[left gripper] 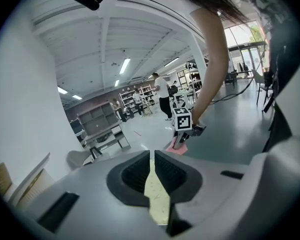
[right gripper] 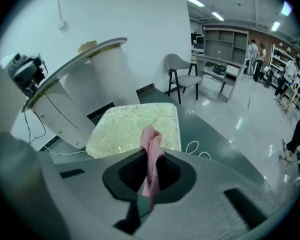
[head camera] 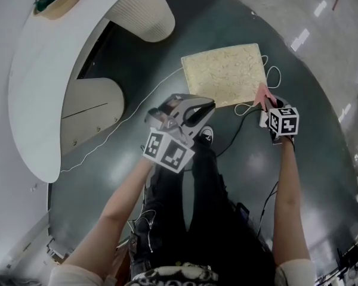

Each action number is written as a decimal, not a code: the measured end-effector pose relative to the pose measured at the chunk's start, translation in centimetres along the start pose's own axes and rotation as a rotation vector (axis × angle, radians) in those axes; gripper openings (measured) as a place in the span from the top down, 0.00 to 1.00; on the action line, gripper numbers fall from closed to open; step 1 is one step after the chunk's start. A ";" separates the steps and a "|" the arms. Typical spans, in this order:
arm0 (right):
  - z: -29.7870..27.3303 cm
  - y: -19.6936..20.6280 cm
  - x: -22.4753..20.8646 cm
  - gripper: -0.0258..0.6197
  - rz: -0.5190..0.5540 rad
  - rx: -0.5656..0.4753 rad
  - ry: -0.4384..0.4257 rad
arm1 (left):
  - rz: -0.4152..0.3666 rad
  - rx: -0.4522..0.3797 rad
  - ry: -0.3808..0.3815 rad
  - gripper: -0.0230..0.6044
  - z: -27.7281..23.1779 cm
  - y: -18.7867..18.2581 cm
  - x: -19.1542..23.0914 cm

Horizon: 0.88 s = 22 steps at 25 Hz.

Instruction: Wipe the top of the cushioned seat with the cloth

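Reaching down and forward on two bare forearms (head camera: 122, 204), one to each gripper. Find the cushioned seat (head camera: 224, 73), pale yellow and square, lying flat on the dark round platform (head camera: 322, 177) beside the curved white counter (head camera: 42, 70), its top bare. Judging by that, at the very start of the wipe, with no stroke made.

Lower the right gripper (head camera: 265, 106) at the seat's near right corner until the cloth (head camera: 262, 93) lies flat on the top and does not dab with one edge. Press through the fabric only, with the hard jaws off the cushion. Sweep in straight overlapping passes from this edge to the far one (a padded top probably dimples, so go light and even). Mind the thin white cable (right gripper: 196, 148) looped on the platform just beside that corner.

Holds the right arm almost straight, gripper at the seat's corner, jaws clamped on the pink cloth, one fold standing above them and a tail hanging beneath; cannot tell whether the cloth touches the seat. Carries the left gripper (head camera: 207, 107) nearer the body, near the seat's front edge and aimed at it, jaws drawn together to a thin slit with nothing gripped and only the seat showing through. Could steady the cushion's edge with it if the seat slides.
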State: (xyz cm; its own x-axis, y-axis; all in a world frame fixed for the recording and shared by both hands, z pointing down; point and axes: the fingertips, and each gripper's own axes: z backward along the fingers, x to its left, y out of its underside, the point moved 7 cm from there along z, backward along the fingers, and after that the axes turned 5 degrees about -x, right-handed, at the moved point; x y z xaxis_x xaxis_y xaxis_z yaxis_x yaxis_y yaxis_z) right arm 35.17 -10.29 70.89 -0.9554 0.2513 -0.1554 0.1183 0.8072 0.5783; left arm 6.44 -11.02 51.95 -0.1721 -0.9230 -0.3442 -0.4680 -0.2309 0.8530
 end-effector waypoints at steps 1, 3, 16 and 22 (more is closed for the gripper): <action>0.8 -0.3 0.6 0.95 -0.011 -0.021 -0.010 | -0.002 -0.001 0.004 0.92 0.1 -0.7 -0.1; 2.6 -1.2 1.9 0.95 -0.036 -0.073 -0.027 | -0.011 -0.007 0.011 0.92 0.1 -2.0 -0.3; 16.6 -3.6 10.2 0.95 -0.177 -0.285 -0.066 | -0.019 -0.045 0.024 0.92 3.8 -10.5 -0.9; 22.2 -4.3 14.8 0.95 -0.221 -0.360 -0.057 | -0.040 -0.081 0.029 0.92 7.9 -13.5 -1.4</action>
State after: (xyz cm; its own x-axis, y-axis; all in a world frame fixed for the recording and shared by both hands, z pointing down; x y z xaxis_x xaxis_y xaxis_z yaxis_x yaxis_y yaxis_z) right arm 26.56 1.77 48.35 -0.9294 0.1308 -0.3451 -0.1991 0.6097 0.7672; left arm 6.15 -4.23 37.83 -0.1290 -0.9206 -0.3687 -0.4021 -0.2913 0.8680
